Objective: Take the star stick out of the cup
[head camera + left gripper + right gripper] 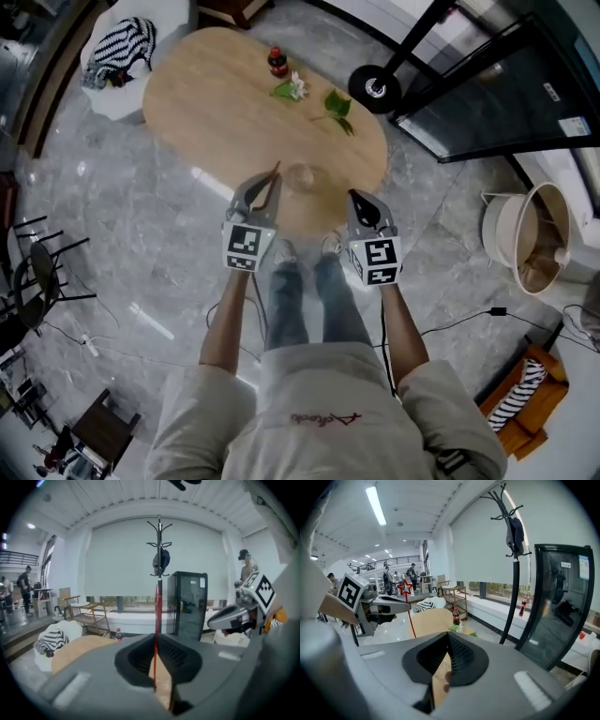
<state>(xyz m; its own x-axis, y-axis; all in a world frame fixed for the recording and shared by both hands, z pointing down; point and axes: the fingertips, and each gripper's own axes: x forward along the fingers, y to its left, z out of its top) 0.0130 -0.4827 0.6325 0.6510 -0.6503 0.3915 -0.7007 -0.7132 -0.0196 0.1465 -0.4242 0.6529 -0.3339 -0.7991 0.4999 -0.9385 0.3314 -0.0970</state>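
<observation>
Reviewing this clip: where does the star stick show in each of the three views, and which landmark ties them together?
Head view: star stick pokes from the left gripper's tips, centre.
Left gripper view: centre, red shaft pinched between the jaws.
Right gripper view: left of centre, star on top.
Shared landmark: the cola bottle on the table.

The head view looks steeply down on the worktop [216,103]; the left gripper view and right gripper view, close behind the left tongs [157,639] and right tongs [447,637], face far across that shared worktop
</observation>
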